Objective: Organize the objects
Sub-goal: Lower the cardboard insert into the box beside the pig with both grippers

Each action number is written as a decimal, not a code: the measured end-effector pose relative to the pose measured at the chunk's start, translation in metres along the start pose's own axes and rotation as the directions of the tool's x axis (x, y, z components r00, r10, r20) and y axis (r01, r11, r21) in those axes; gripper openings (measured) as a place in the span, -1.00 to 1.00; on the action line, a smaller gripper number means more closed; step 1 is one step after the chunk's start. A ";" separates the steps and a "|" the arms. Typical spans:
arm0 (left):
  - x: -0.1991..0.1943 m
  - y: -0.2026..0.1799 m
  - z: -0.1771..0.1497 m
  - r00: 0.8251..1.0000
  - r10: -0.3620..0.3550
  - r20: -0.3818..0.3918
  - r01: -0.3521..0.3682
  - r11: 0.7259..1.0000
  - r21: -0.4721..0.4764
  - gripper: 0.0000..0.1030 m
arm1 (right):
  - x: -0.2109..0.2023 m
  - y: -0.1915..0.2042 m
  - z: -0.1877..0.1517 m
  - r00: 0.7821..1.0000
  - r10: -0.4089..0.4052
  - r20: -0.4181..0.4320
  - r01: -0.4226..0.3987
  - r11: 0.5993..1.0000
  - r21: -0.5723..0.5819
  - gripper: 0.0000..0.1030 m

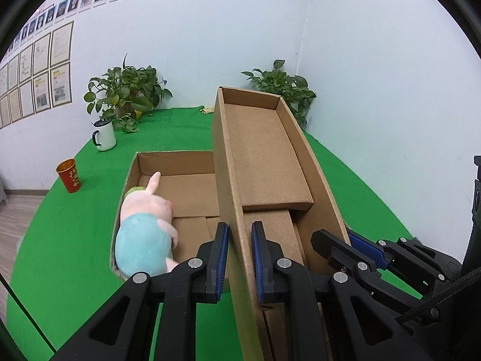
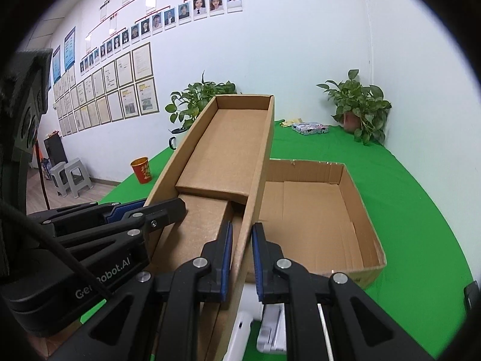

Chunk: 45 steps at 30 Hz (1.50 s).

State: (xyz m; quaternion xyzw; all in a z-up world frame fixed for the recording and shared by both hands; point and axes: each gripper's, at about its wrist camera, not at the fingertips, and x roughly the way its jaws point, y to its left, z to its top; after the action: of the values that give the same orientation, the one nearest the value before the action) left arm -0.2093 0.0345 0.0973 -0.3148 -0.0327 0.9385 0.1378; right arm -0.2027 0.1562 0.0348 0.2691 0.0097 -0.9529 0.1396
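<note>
Both grippers hold a long cardboard lid point(image 1: 264, 156) tilted up above the green table. My left gripper point(image 1: 239, 255) is shut on the lid's left wall. My right gripper point(image 2: 242, 255) is shut on the lid's right wall point(image 2: 255, 180); it also shows in the left wrist view point(image 1: 345, 240). An open cardboard box point(image 1: 180, 192) lies under and beside the lid, and also shows in the right wrist view point(image 2: 318, 210). A pink plush toy in a light blue top point(image 1: 147, 231) lies in the box's left end.
A white mug point(image 1: 105, 135) and a red cup point(image 1: 69, 176) stand on the green cloth at the left. Two potted plants point(image 1: 126, 93) point(image 1: 282, 87) stand by the back wall. A small patterned packet point(image 2: 311, 128) lies at the back. White objects point(image 2: 264, 328) lie below the lid.
</note>
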 end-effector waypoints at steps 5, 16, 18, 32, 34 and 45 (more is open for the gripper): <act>0.019 0.012 0.024 1.000 0.008 -0.006 -0.008 1.000 -0.006 -0.74 | 0.020 -0.002 0.016 1.000 0.008 -0.012 -0.008 1.000 -0.013 -0.76; 0.084 0.045 0.044 0.996 0.015 -0.086 -0.017 1.000 -0.025 -0.74 | 0.076 -0.006 0.033 0.997 0.016 -0.081 -0.018 1.000 -0.023 -0.76; 0.099 0.050 0.044 0.994 0.015 -0.104 -0.018 0.999 -0.027 -0.74 | 0.089 -0.007 0.034 0.994 0.016 -0.107 -0.019 0.999 -0.029 -0.76; 0.204 0.082 0.031 0.964 0.039 -0.264 -0.051 0.998 -0.039 -0.74 | 0.162 -0.027 0.022 0.969 0.065 -0.237 -0.060 0.998 0.029 -0.76; 0.215 0.086 0.028 0.957 0.046 -0.287 -0.060 0.997 -0.039 -0.74 | 0.171 -0.028 0.020 0.964 0.077 -0.253 -0.072 0.997 0.029 -0.76; 0.264 0.105 -0.001 0.908 0.090 -0.409 -0.114 0.993 -0.035 -0.70 | 0.207 -0.032 -0.007 0.926 0.138 -0.353 -0.119 0.990 0.076 -0.77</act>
State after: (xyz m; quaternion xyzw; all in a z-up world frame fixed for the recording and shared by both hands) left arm -0.4349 0.0078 -0.0729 -0.5080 -0.0139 0.8572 0.0832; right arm -0.3770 0.1337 -0.0797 0.4412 -0.0079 -0.8770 0.1903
